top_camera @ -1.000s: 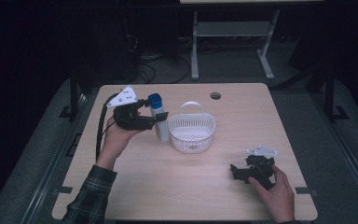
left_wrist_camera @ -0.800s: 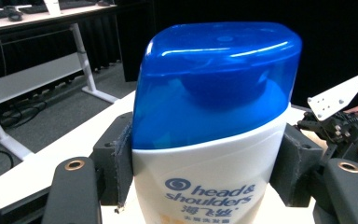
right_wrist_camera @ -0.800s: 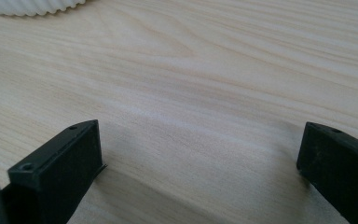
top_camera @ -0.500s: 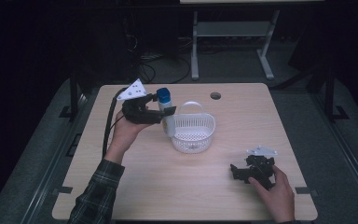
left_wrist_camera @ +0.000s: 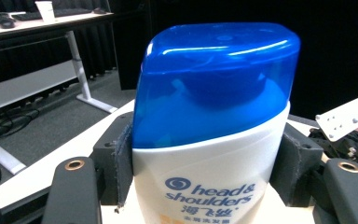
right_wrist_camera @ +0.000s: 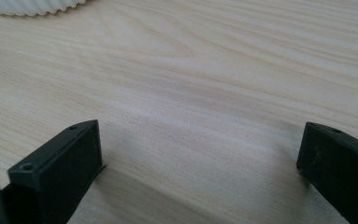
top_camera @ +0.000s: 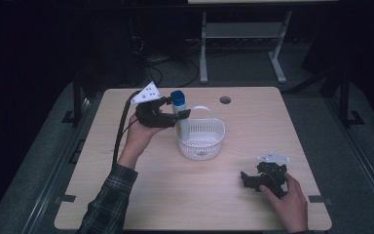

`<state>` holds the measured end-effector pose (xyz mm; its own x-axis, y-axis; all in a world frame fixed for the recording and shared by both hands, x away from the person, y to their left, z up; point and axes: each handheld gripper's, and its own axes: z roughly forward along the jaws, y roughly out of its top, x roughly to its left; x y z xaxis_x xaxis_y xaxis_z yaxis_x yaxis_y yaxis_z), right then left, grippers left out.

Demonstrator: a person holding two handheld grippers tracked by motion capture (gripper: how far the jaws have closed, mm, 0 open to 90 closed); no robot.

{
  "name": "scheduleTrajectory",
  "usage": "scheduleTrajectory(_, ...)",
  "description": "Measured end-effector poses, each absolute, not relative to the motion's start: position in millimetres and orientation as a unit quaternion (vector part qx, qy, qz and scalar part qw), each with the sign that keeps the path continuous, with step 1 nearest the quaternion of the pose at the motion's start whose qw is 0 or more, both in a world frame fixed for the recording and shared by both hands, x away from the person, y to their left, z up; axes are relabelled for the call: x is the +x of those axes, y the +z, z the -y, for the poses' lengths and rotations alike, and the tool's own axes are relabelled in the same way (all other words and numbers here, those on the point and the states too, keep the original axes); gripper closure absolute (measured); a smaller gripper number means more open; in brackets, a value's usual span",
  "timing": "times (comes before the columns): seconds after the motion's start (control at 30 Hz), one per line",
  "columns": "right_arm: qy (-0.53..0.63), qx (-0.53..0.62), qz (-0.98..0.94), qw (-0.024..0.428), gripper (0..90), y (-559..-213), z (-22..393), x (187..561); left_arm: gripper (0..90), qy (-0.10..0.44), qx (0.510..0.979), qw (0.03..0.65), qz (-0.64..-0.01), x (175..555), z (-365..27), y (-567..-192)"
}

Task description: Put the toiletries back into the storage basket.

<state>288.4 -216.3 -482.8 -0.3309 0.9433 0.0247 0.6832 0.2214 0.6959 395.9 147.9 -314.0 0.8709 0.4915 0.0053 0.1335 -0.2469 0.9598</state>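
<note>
Left of centre in the high view, the left tool [top_camera: 179, 116] is clamped on the upright white shampoo bottle with a blue cap [top_camera: 179, 113] at the white perforated plastic basket's [top_camera: 202, 139] left rim, while the right tool [top_camera: 253, 179], jaws apart, rests on the light wooden table [top_camera: 195, 195] at lower right.

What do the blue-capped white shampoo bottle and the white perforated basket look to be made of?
The blue-capped white shampoo bottle: glossy plastic, by the sharp highlights on its translucent blue cap and smooth printed white body. The white perforated basket: probably thin moulded plastic, matte, by its regular holes and thin hoop handle.
</note>
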Motion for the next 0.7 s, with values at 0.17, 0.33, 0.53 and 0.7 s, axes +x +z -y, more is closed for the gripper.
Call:
scheduleTrajectory(0.17, 0.313, 0.539, -0.754, 0.208, 0.0, -483, 216, 288, 33.2, 0.155, 0.773, 0.58, -0.203, 399, -145, -320)
scheduleTrajectory(0.33, 0.313, 0.54, -0.754, 0.208, 0.0, -483, 216, 288, 33.1, 0.154, 0.777, 0.575, -0.205, 401, -142, -329)
scheduleTrajectory(0.53, 0.312, 0.54, -0.753, 0.208, 0.0, -483, 216, 288, 33.1, 0.148, 0.783, 0.567, -0.208, 405, -139, -339)
scheduleTrajectory(0.7, 0.312, 0.54, -0.754, 0.208, 0.0, -483, 216, 288, 33.2, 0.148, 0.784, 0.565, -0.21, 405, -138, -346)
